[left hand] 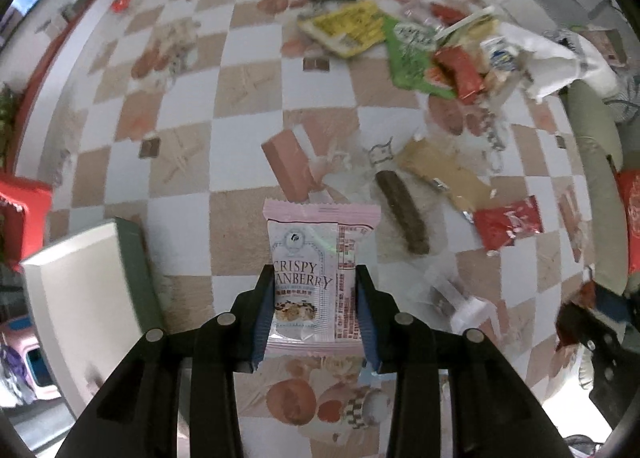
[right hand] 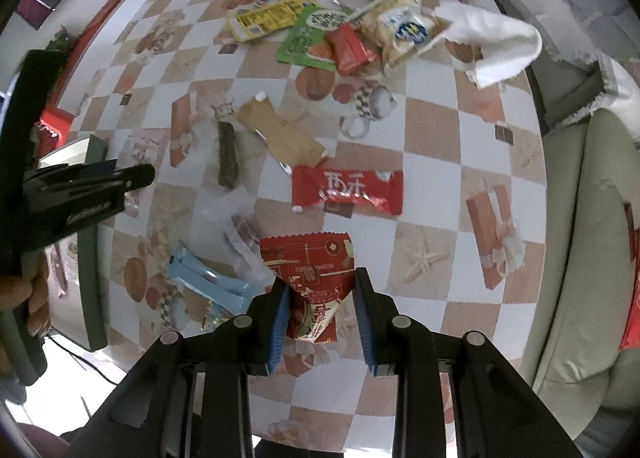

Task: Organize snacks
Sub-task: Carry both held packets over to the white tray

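Pink cranberry packet (left hand: 316, 278), seemingly upright, lengthwise between jaws

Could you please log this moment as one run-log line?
left tool: shut on pink packet | right tool: shut on red packet | both above table

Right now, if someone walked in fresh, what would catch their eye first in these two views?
Probably the two held snacks: the left gripper grips a pink Crispy Cranberry packet, and the right gripper pinches a red snack packet, crumpled at the middle. Next, the checkered tablecloth strewn with wrappers, with a pile of yellow, green and red packets at the far side.
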A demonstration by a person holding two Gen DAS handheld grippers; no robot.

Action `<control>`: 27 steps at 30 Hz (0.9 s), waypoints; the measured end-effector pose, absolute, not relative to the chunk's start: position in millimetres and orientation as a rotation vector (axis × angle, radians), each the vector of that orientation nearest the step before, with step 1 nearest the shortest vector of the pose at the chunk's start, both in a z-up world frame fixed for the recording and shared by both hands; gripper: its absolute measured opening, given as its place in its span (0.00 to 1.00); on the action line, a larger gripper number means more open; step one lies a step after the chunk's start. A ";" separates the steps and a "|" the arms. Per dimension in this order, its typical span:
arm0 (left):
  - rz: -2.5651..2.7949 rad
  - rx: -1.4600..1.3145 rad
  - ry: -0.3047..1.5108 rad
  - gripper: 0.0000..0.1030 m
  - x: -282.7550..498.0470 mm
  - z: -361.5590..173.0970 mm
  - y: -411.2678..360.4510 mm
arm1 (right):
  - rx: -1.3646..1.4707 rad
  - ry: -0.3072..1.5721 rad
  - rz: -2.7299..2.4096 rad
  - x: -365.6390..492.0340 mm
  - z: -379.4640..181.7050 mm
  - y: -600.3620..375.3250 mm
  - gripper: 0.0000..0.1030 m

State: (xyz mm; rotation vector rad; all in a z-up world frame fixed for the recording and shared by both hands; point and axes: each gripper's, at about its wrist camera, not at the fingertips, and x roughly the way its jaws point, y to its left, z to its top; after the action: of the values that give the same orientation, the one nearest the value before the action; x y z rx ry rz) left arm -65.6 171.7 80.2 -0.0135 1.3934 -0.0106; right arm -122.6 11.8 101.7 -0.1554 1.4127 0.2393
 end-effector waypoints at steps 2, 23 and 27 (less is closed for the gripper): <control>-0.005 0.006 1.375 0.40 -76.7 87.3 176.4 | -0.164 1.409 0.250 -121.6 103.5 17.8 0.31; 0.156 -0.046 1.315 0.40 -143.4 123.2 275.1 | -0.330 1.375 0.479 -126.9 115.3 140.1 0.31; 0.198 -0.083 1.316 0.40 -153.6 123.2 298.9 | -0.366 1.370 0.525 -129.0 115.0 166.6 0.31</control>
State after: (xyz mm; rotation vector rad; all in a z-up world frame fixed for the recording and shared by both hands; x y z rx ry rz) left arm -153.6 298.9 123.2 -0.0834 1.3157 0.1984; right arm -129.0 166.6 115.0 -0.3665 1.3702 0.5247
